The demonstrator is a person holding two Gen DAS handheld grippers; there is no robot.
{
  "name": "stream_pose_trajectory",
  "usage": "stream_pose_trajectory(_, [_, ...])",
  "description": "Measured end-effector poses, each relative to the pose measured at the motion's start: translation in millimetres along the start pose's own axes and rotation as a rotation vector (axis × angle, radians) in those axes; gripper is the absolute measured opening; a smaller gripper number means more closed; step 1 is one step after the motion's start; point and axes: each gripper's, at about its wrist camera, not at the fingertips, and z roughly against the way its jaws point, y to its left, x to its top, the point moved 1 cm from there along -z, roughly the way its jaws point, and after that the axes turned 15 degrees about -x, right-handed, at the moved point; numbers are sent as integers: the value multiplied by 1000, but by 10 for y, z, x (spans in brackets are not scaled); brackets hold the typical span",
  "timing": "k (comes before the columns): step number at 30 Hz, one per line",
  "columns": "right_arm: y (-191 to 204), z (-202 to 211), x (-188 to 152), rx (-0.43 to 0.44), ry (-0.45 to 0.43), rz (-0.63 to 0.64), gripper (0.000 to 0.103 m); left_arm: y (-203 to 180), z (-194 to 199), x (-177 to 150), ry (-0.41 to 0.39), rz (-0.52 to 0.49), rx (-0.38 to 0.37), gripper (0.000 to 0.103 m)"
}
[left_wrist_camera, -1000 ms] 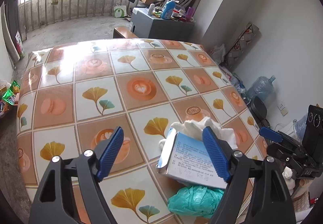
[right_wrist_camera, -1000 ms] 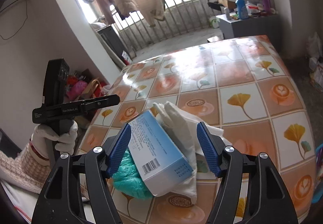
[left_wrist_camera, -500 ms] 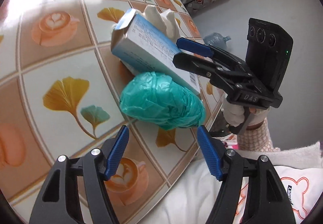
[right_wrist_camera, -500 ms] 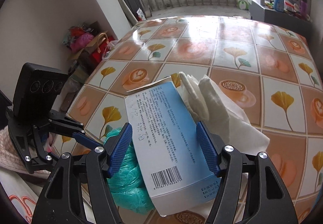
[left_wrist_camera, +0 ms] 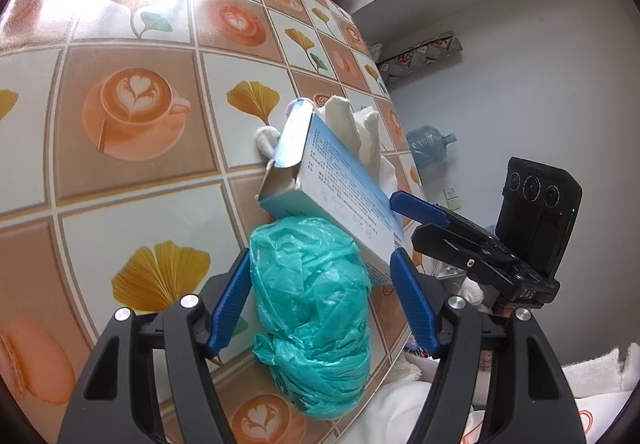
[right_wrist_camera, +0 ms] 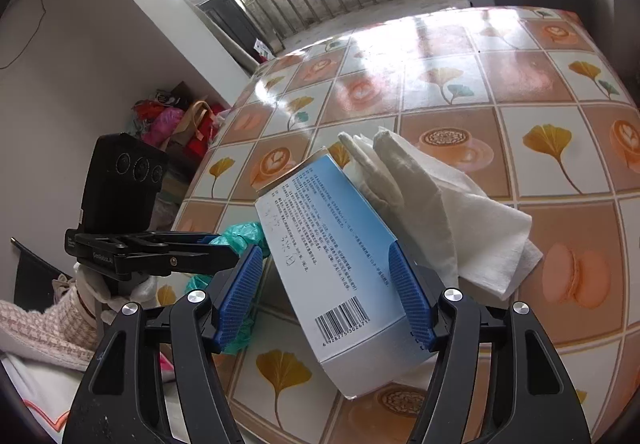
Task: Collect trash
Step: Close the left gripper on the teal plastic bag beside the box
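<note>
Teal bag now sits between the spread fingers of the left gripper, closer than before; right gripper, also spread, straddles the box.

Teal plastic bag between spread blue fingers, under box.

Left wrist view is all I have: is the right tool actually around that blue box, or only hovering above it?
Observer: Around it. In the right wrist view the blue box sits between the right tool's pads, with a gap at the left pad.
Operator: What's behind the box?
Observer: A white paper towel spreads over the table, partly under a white glove that lies against the box.
Operator: Any markings on the near end?
Observer: A barcode is printed there.
</note>
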Motion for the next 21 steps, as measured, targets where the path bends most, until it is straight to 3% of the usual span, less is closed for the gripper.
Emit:
stream_pose_trajectory(8, [294,-169,41,-141,-30,254,65,-130,42,-136,57,-105,151,68])
stream_pose_trajectory(11, [335,-279,20,-141,-6,317,69,-100,26,-160,71,-90,151,68])
stream_pose_trajectory(21, [328,-264,-62,-98,8,358,69,-88,-30,-150,119,-82,184,67])
